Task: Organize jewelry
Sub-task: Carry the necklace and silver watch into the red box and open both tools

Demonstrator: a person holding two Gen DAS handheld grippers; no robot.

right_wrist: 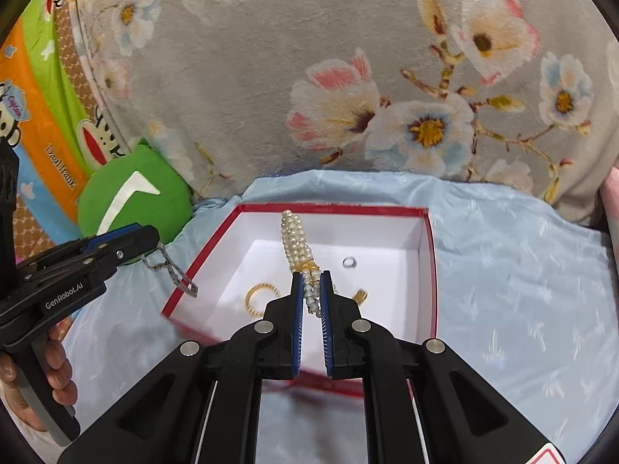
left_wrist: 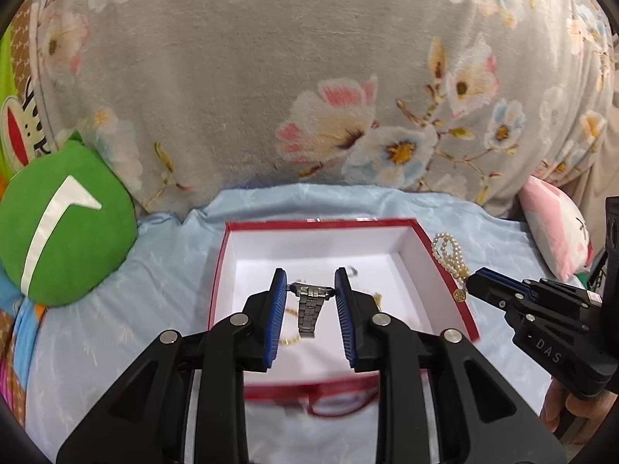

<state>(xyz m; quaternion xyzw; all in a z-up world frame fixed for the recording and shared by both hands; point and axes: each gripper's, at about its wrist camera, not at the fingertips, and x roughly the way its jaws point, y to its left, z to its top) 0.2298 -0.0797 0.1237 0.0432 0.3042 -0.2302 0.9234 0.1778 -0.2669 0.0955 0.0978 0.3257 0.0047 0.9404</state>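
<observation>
Above the open red box, the left gripper clamps a steel watch while the right gripper pinches a pearl strand; gold pieces lie inside.

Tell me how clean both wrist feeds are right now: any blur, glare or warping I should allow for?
Left wrist view: near rim of the red box smeared by motion blur; watch in the left tool fairly sharp. Right wrist view: box's near-left corner is blurred, pearl strand in the right tool crisp. Both: strong fisheye bowing, dark corners, soft even light, no glare.
</observation>
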